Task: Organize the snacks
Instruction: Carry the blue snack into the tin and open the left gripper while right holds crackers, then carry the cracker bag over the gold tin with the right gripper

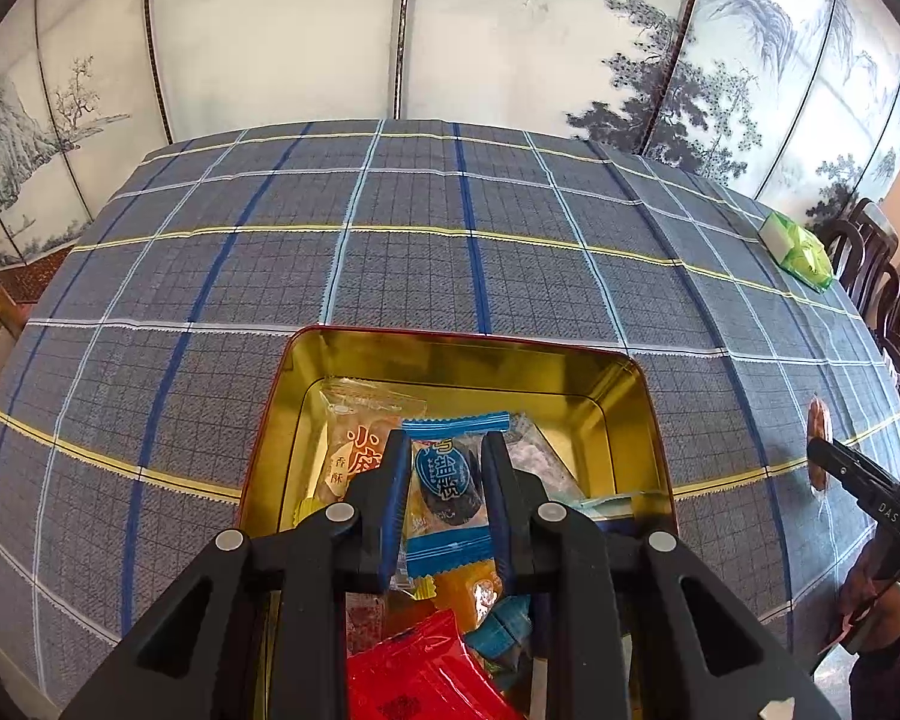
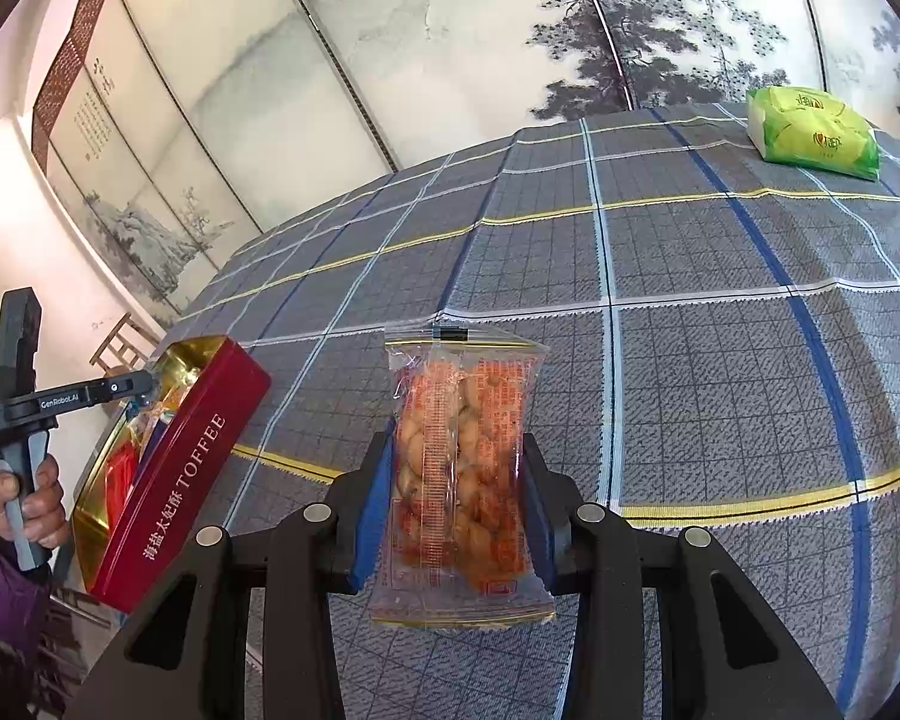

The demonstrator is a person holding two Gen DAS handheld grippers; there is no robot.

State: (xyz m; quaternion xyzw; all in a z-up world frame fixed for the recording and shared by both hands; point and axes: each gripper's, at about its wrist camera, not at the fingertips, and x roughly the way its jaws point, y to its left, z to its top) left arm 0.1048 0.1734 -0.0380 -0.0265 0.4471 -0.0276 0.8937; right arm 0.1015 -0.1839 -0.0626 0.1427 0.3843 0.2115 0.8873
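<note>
The right gripper [image 2: 456, 480] has its jaws closed on a clear snack packet [image 2: 463, 468] of orange-brown pieces, pinched at its middle so the wrapper narrows there. The packet stands upright between the blue pads [image 2: 371, 516], lifted above the checked tablecloth [image 2: 720, 372] that covers the worktop.

The left gripper [image 1: 445, 498] hangs over an open tin [image 1: 450, 360], red outside and gold inside. Its jaws stand narrow on either side of a blue-and-white wrapped sweet [image 1: 447, 480]; whether the pads actually press the wrapper cannot be told. That sweet lies on top of the other snacks in the tin: a clear packet with orange print [image 1: 354, 444] to its left, a red packet [image 1: 414, 672] nearest the camera, and orange and blue wrappers beside it.

In the right wrist view the tin [image 2: 174, 480] sits to the left of the held packet, near the worktop's edge, with "TOFFEE" on its red side, and the person's hand [image 2: 36, 504] grips the left tool's handle just beside it.

A green tissue pack [image 2: 813, 132] lies well apart at the far side of the worktop. Painted screens [image 1: 450, 30] with trees and hills stand behind, and dark wooden chairs [image 1: 888, 276] line the right edge.
</note>
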